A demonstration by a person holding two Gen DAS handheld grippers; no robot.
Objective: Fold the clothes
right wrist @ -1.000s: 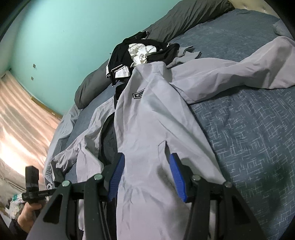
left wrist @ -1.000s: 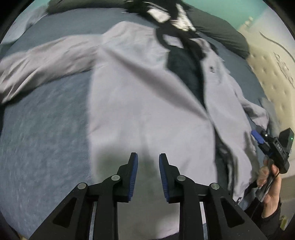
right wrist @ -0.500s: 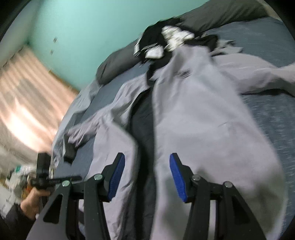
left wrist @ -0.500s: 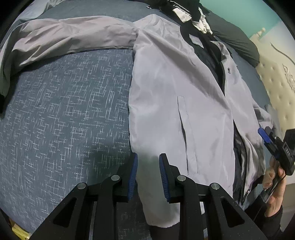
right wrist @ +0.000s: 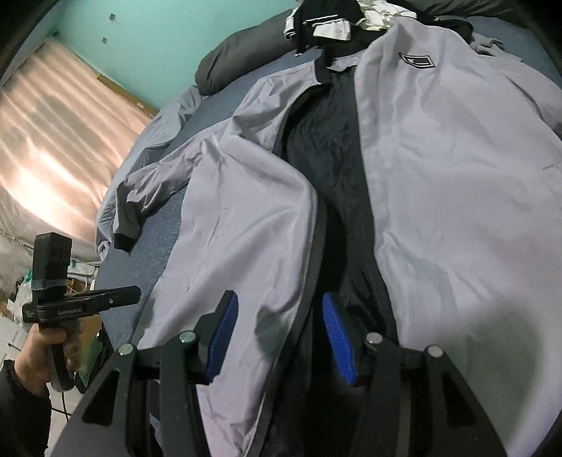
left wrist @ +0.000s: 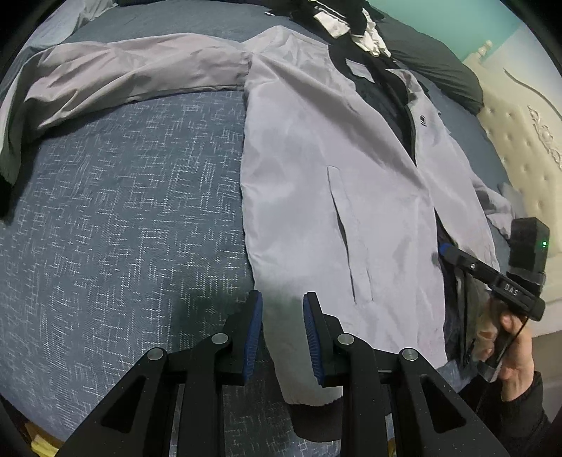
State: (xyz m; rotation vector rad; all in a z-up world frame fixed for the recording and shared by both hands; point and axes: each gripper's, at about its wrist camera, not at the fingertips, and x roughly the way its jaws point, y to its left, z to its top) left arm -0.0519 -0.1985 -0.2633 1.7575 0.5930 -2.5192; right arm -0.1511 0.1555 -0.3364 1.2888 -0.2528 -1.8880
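A grey jacket [left wrist: 333, 158] lies face up on the blue bedspread [left wrist: 123, 211], its front open on black lining [right wrist: 330, 168]. One sleeve [left wrist: 123, 70] stretches out to the left. The other sleeve [right wrist: 151, 182] lies crumpled with a black cuff. My left gripper [left wrist: 282, 306] is open just above the jacket's lower left edge, holding nothing. Over the bottom of the open front hovers my right gripper [right wrist: 279, 313], open wide, with the zip edge of the grey panel between its fingers and untouched. Each gripper shows in the other's view: right gripper [left wrist: 445, 250], left gripper [right wrist: 135, 292].
A heap of black and white clothes [right wrist: 326, 21] sits past the collar, against a dark grey pillow [right wrist: 239, 59]. A cream tufted headboard [left wrist: 520, 140] borders one side. A teal wall [right wrist: 158, 42], a pale curtain [right wrist: 52, 140] and floor clutter [right wrist: 21, 291] lie off the other side.
The right gripper swung from the pocket side to the jacket's open front and came lower. The left gripper shifted left to the hem's edge. Both stayed open.
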